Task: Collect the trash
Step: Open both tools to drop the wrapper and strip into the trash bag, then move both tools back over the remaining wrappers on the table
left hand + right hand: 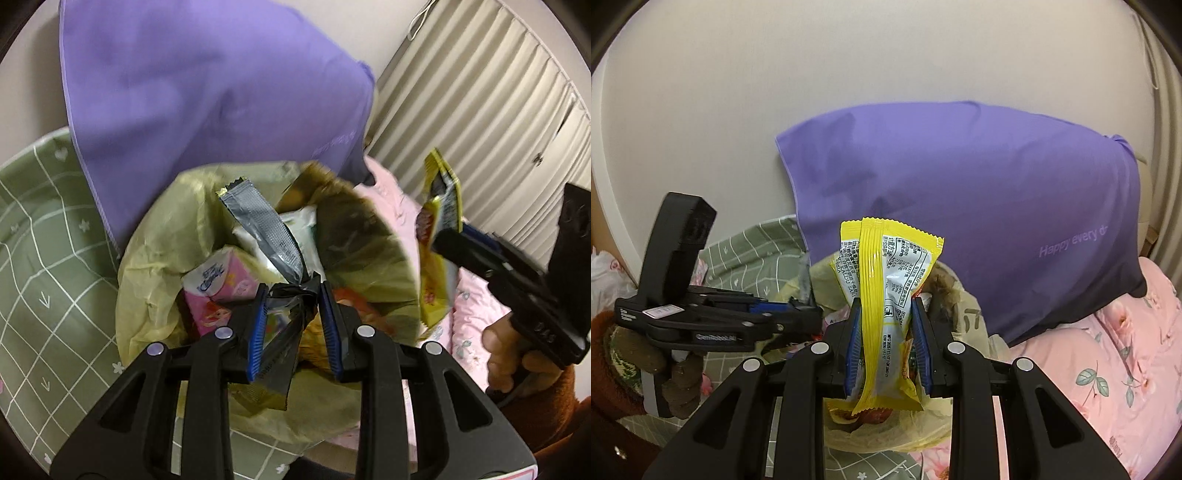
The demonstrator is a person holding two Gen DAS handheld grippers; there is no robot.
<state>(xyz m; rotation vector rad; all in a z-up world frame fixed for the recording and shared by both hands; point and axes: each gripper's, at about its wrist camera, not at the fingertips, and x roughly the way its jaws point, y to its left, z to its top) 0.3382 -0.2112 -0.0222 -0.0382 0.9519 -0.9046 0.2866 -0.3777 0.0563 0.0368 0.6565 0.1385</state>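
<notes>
Right gripper [886,332] clamping yellow wrapper [886,280], above trash bag [964,314]

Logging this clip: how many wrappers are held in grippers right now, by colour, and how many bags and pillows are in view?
Grey wrapper, held by the left gripper: 1
Yellow wrapper, held by the right gripper: 1
Yellowish trash bag: 1
Purple pillow: 1
Total: 4
More trash lies inside the bag; that is not counted here.
</notes>
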